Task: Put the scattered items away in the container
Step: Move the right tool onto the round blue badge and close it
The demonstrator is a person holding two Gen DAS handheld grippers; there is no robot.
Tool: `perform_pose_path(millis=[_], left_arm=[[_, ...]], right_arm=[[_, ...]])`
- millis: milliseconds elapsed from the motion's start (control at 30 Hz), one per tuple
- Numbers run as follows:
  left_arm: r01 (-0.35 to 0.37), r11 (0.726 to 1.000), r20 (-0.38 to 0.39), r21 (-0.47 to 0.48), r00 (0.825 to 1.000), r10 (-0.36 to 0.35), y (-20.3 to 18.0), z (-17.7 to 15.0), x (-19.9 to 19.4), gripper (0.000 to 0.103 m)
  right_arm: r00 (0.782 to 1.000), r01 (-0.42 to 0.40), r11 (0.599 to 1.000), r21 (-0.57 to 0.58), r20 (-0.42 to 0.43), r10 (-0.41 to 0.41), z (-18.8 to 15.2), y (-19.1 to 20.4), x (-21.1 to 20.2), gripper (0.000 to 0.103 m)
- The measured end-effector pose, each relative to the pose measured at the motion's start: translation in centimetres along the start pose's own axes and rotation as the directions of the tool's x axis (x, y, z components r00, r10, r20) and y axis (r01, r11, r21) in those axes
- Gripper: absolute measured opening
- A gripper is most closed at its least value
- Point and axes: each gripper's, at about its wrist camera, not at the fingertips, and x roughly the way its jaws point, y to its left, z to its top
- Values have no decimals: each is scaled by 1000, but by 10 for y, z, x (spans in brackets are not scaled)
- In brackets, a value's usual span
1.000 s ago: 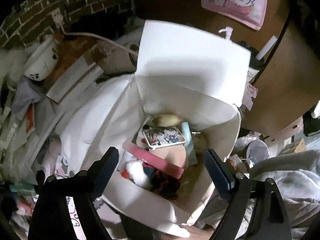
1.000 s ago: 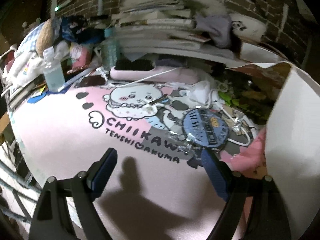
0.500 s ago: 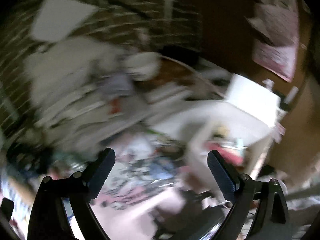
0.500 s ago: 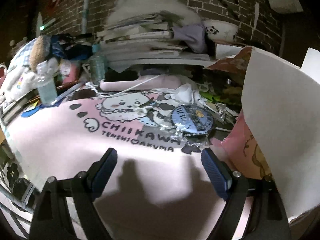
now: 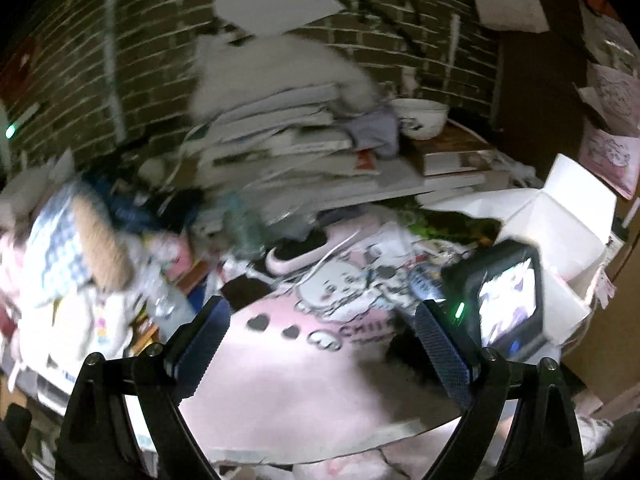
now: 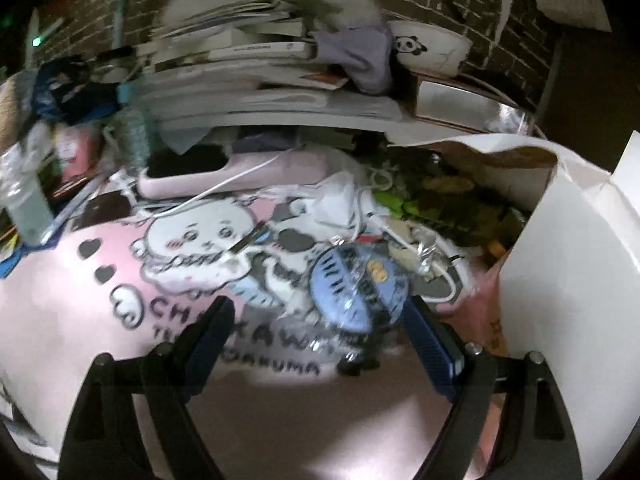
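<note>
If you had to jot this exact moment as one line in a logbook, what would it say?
left gripper: open, empty | right gripper: open, near round blue badge on pink mat | white box: at right

A round badge lay on the mat, just past the right gripper. The box stood to its right. Behind the mat, books were piled up, with a bowl on top at the right.

Both wrist views low over pink mat
</note>
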Motion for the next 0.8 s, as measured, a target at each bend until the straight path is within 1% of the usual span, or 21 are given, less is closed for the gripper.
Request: perform_pose_path(millis=[100,233,333,400,500,700,800], left_arm=[[-4,1000,-3,-22,1000,4,8,-13,3,93],[27,999,-1,-33,1000,-27,12,-24,5,93],[33,998,-5,-59,999,-33,17,-29,8,93],[36,996,-11,-77,999,-37,20,-31,10,93],[26,995,-15,-94,1000,-28,24,-31,12,93],[37,994,-6,-103,999,-38,24,-32,10,93],[43,994,-8,-101,999,-44,24,-32,10,93]], right_arm=[[999,-14,1000,6,-46,14,9,0,12,84],[992,-45,998,32,-120,48,19,-4,31,84],[987,-79,995,64,-134,87,24,-11,38,84],[986,-88,994,70,-138,97,26,-11,40,84],[987,-75,996,54,-138,82,25,-9,41,84],[990,6,1000,24,-141,-3,19,-3,41,86],[991,10,1000,21,-133,-7,16,-2,40,87]])
